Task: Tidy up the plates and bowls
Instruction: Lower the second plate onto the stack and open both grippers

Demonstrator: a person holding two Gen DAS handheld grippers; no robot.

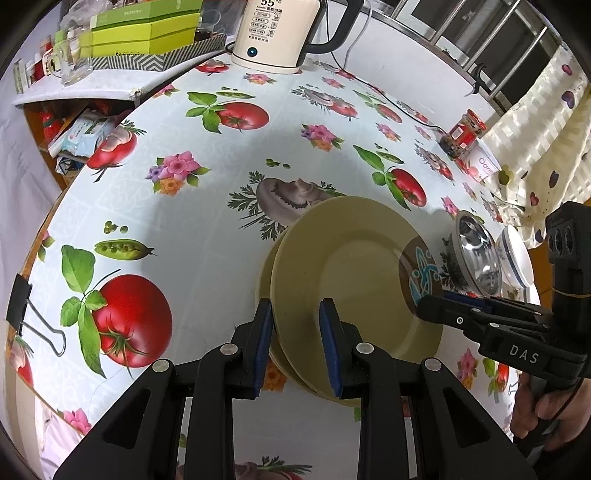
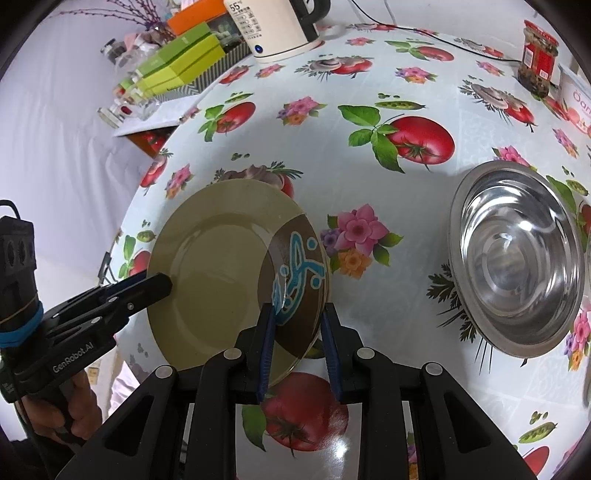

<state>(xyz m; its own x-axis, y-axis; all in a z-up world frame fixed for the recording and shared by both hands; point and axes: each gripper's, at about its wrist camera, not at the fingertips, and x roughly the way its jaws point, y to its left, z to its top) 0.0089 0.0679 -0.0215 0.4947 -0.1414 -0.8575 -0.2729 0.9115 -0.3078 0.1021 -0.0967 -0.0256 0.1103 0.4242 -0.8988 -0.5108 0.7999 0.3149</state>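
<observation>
Left wrist view: left gripper (image 1: 295, 332) narrowed on the near rim of the beige plate (image 1: 354, 266), which sits on a second plate (image 1: 264, 280) on the surface (image 1: 207, 206); steel bowl (image 1: 476, 254) and white bowl (image 1: 517, 258) beyond. Right wrist view: right gripper (image 2: 299, 343) clamps the plate's brown patterned edge (image 2: 295, 273); steel bowl (image 2: 517, 254) well apart to the right; kettle (image 2: 273, 26) at the far edge.

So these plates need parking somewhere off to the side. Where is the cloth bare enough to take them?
Bare cloth lies between the plates and the kettle, and left of the plates toward the binder clip. It is crowded on the other side, around the steel bowl, the white bowl and the red-lidded jar.
</observation>
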